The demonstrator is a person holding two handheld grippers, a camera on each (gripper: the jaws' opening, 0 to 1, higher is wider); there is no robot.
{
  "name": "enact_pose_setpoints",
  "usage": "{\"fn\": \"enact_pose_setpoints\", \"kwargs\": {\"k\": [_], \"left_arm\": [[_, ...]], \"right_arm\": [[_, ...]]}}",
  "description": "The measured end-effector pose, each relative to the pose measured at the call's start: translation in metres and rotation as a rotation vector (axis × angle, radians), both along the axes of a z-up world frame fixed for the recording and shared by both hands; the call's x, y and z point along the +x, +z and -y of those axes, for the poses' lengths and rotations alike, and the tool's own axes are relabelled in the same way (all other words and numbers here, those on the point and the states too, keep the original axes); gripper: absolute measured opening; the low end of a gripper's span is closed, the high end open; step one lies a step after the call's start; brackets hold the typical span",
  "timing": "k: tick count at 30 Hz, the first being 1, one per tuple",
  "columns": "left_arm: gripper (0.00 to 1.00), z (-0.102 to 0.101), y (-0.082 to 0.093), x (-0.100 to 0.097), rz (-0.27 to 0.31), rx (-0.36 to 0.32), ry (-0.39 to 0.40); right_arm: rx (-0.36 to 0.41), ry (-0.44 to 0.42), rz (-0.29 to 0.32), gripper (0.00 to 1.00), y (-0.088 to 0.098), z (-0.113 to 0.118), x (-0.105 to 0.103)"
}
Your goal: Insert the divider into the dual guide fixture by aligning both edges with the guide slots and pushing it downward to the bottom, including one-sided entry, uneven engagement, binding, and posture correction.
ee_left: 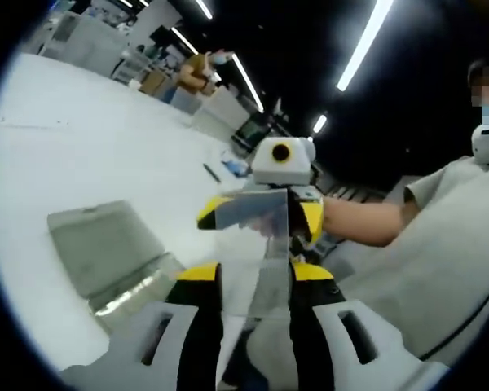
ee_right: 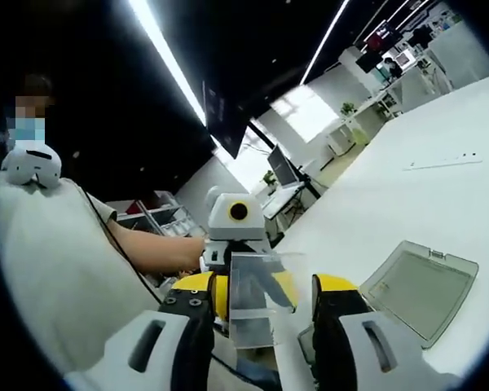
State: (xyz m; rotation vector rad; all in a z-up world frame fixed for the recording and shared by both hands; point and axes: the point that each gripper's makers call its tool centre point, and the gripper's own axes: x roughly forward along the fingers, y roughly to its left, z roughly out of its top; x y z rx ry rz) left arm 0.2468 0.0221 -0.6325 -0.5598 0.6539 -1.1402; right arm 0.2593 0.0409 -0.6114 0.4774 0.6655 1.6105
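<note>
We hold the clear thin plastic divider up in the air between both tongs. The left tongs and right tongs each pinch an edge. The grey see-through fixture tray lies beside them (not under yet), so next we carry the divider over its slots.

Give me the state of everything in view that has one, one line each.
Clear plastic divider sheet: lifted off the table, held between both grippers.
Grey translucent guide fixture: flat on the white table, no divider in it.
Left gripper: shut on the divider.
Right gripper: shut on the divider.
</note>
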Motion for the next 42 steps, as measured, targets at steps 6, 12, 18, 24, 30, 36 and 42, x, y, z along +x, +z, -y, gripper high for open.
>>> {"fn": "enact_pose_setpoints", "kwargs": {"k": [6,12,18,24,30,36,42], "left_arm": [[0.27,0.001,0.000,-0.001,0.001,-0.004,-0.011],[0.27,0.002,0.002,-0.003,-0.002,-0.009,-0.022],[0.27,0.003,0.001,-0.005,-0.009,-0.015,-0.031],[0.28,0.002,0.003,-0.004,-0.002,-0.030,-0.028],[0.29,0.003,0.002,-0.006,-0.018,-0.040,-0.026],[0.30,-0.002,-0.004,-0.008,0.012,0.002,-0.004],[0.37,-0.007,-0.016,-0.006,0.050,0.111,0.048]], "right_arm": [[0.033,-0.004,-0.003,0.34,0.006,0.001,0.002],[0.030,0.006,-0.009,0.32,0.005,0.001,0.002],[0.035,0.009,-0.005,0.31,0.005,0.001,0.000],[0.037,-0.010,-0.006,0.30,0.007,0.002,0.001],[0.017,-0.014,-0.001,0.30,0.006,-0.001,-0.001],[-0.009,-0.042,-0.012,0.30,0.003,-0.004,0.004],[-0.063,-0.086,-0.009,0.30,-0.003,-0.007,0.014]]}}
